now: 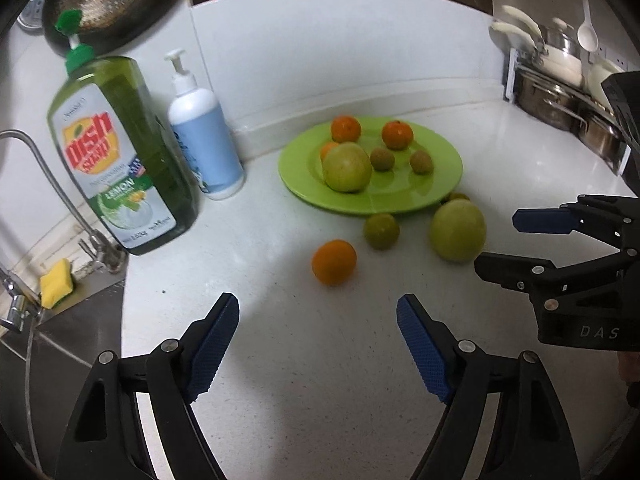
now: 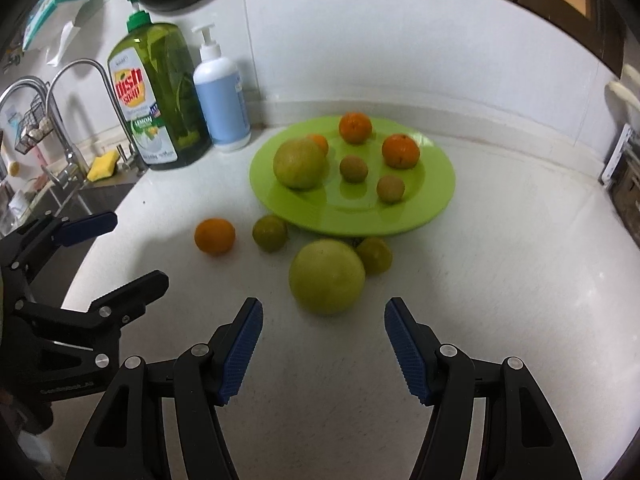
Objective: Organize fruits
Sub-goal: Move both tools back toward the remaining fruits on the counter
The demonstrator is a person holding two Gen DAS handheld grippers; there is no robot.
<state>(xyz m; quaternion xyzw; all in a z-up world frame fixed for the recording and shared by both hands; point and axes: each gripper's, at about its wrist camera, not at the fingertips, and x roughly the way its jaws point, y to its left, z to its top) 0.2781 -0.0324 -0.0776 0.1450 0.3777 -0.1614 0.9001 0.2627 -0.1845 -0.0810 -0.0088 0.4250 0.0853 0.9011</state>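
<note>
Fruits lie partly on a green plate [image 2: 432, 204], partly loose on the white tabletop [image 2: 500, 280] in front of it. Far left: sink, tap [image 2: 68, 80], yellow sponge [image 2: 103, 165]. Next, green dish soap bottle [image 2: 158, 92] and white pump bottle [image 2: 222, 100], standing side by side against the wall.

Loose fruit, left to right: orange [image 2: 215, 236], small green fruit [image 2: 270, 233] just beside plate rim, large green fruit [image 2: 327, 277], another small green fruit [image 2: 374, 255] touching it, tucked by the rim.

On plate: large green fruit [image 2: 299, 163] at left, an orange [image 2: 320, 143] half hidden behind it, two more oranges [image 2: 355, 127] [image 2: 400, 151] toward the back, two small brownish fruits [image 2: 353, 169] [image 2: 390, 189] in the middle.

Left tool [image 1: 318, 316]: spread wide, holding nothing, above bare tabletop, near the loose orange. Right tool [image 2: 324, 316]: spread wide, holding nothing, large loose green fruit just ahead of the fingertips, not between them. Far right: pots [image 1: 552, 100] on a rack.
</note>
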